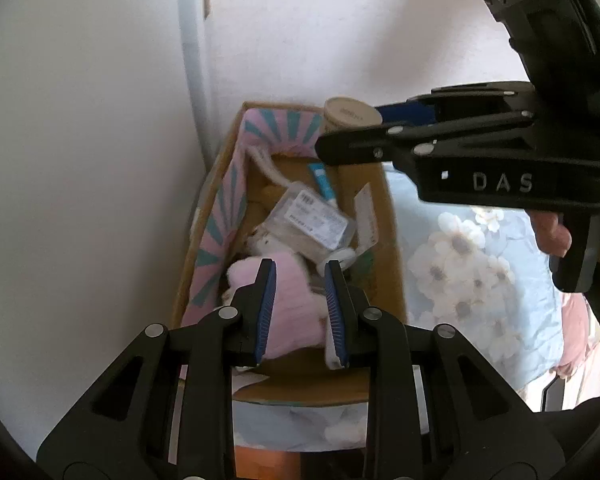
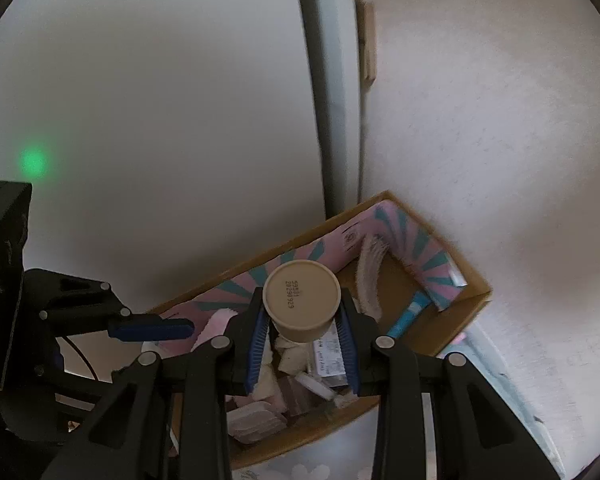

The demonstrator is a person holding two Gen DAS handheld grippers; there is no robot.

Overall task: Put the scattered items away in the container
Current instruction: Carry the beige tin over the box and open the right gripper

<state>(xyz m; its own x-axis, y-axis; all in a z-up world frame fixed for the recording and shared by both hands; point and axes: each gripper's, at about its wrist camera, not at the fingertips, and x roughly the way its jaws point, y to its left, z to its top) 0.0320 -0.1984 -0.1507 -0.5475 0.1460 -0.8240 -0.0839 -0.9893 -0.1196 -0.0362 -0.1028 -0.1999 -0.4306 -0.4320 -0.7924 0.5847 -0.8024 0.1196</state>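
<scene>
A cardboard box [image 1: 388, 240] lined with pink and teal paper stands in the wall corner, on the floral bedding. My left gripper [image 1: 300, 268] hangs over its near end with a pink plush toy [image 1: 296, 312] filling the narrow gap between its fingers. My right gripper [image 2: 302, 294] is shut on a beige round tub [image 2: 300, 294], whose printed base faces the camera. It holds the tub above the box [image 2: 440, 340]. From the left wrist view, the right gripper [image 1: 332, 140] and the tub [image 1: 352, 114] hover over the box's far end. The left gripper [image 2: 156, 328] shows side-on at the box's left.
Inside the box lie a clear labelled packet [image 1: 312, 220], a blue-and-white tube [image 1: 322, 180] and other small items. White walls meet behind it at a pale vertical trim [image 2: 332, 120]. Blue floral bedding [image 1: 480, 272] spreads to the right. A hand [image 1: 552, 232] holds the right gripper.
</scene>
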